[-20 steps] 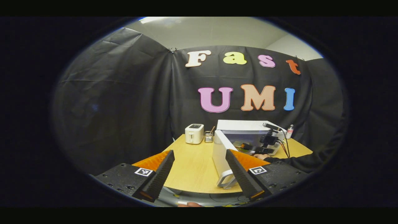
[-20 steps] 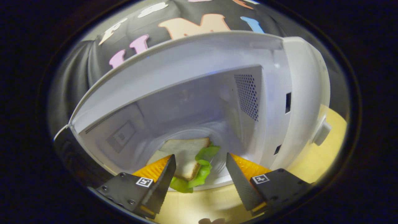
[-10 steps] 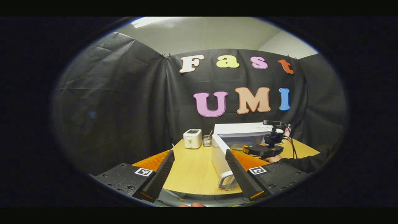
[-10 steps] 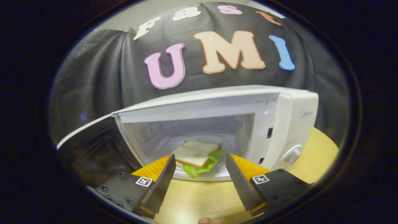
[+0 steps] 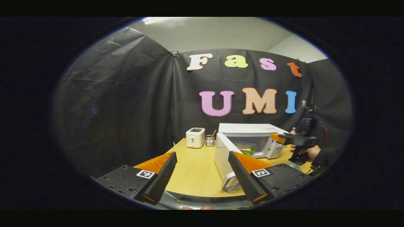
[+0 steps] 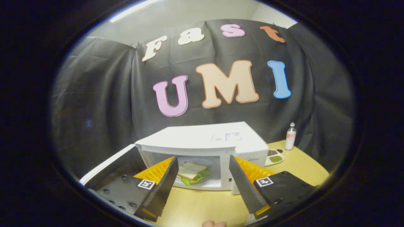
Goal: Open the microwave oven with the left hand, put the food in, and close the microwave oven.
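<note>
The left gripper (image 5: 202,176) has its fingers spread wide with nothing between them, held above the near edge of the light wooden table (image 5: 195,170). Just past its right finger stands the white microwave door (image 5: 224,157), swung fully open toward the camera, with its loop handle (image 5: 229,183) low beside that finger. Behind the door, the white box-shaped microwave oven (image 5: 252,138) sits with its cavity exposed, and the sandwich of white bread and green lettuce (image 5: 245,148) lies inside. To the left of the oven are a small white toaster (image 5: 195,137) and a little wire holder (image 5: 209,140).

The right gripper (image 6: 202,183) is likewise spread wide and empty, held in front of the oven and apart from it. Between its fingers, farther off, the sandwich (image 6: 192,172) rests on the floor of the open cavity (image 6: 202,170). The open door (image 6: 110,167) angles out to the left. To the right of the oven, a small dish with dark and green contents (image 6: 274,156) and a small clear bottle (image 6: 290,136) stand on the table. In the left gripper view, the right gripper (image 5: 285,138) appears at the far right, raised beside the oven and held by a hand (image 5: 311,153) in a dark sleeve.
</note>
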